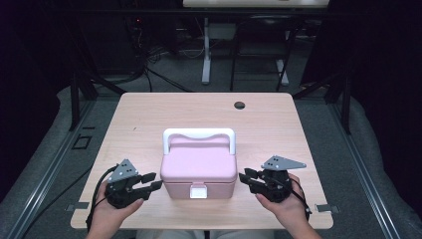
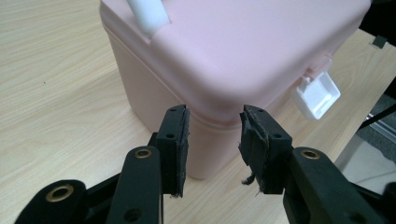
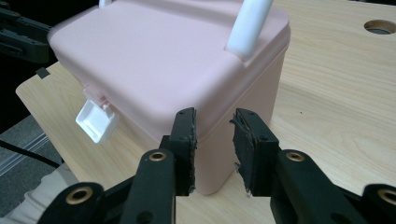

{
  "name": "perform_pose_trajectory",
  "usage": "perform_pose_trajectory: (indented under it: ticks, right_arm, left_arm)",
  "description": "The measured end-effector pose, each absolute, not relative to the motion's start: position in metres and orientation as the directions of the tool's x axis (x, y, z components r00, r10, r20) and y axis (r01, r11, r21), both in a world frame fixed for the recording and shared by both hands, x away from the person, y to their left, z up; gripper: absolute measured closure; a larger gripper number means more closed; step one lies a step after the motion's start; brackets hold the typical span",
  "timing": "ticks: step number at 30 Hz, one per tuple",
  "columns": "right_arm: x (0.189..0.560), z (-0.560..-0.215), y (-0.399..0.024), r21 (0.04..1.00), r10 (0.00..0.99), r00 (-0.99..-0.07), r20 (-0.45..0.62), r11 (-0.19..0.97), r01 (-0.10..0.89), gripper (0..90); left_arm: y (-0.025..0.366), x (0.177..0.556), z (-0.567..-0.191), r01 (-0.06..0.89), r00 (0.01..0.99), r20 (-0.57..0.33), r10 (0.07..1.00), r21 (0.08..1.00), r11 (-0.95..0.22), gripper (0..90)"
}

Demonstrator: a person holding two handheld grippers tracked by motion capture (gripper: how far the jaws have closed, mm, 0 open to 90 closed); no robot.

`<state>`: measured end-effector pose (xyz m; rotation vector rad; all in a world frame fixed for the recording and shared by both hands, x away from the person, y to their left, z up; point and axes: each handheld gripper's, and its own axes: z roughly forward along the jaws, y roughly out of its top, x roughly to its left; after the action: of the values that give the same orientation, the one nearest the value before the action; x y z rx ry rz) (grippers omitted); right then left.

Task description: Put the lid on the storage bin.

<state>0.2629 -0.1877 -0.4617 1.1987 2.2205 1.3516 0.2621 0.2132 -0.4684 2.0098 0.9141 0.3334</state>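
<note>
A pink lidded box (image 1: pixel 199 167) with a white handle (image 1: pixel 199 133) and a white front latch (image 1: pixel 198 191) stands near the front middle of the wooden table (image 1: pixel 149 114). The latch hangs flipped out from the lid. My left gripper (image 1: pixel 155 181) sits just left of the box, open, its jaws pointing at the front left corner. In the left gripper view the gripper (image 2: pixel 215 119) frames that corner of the box (image 2: pixel 233 51) without pressing on it. My right gripper (image 1: pixel 244 177) mirrors it at the right side, open. In the right gripper view the gripper (image 3: pixel 214 119) frames the box's (image 3: pixel 159 60) near corner.
A round cable hole (image 1: pixel 239 105) lies in the table near its far edge. Beyond the table stand dark frames, a white desk leg (image 1: pixel 206 55) and cables on the floor. Bare wood surrounds the box on all sides.
</note>
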Motion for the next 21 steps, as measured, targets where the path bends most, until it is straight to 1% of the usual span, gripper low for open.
perform_pose_trajectory:
  ticks: [9,16,21]
  right_arm:
    - [0.265,-0.463,-0.192,0.833,0.779,-0.602,0.174,0.209,0.512,68.0]
    - [0.27,-0.466,-0.197,0.825,0.794,-0.578,0.188,0.191,0.531,67.3]
    - [0.275,-0.466,-0.198,0.829,0.809,-0.56,0.176,0.186,0.528,66.2]
  left_arm:
    - [0.221,0.264,-0.471,0.486,0.668,-0.11,0.736,0.814,-0.32,58.5]
    - [0.231,0.272,-0.472,0.494,0.637,-0.108,0.763,0.818,-0.296,57.3]
    - [0.237,0.279,-0.474,0.508,0.612,-0.118,0.782,0.816,-0.275,55.5]
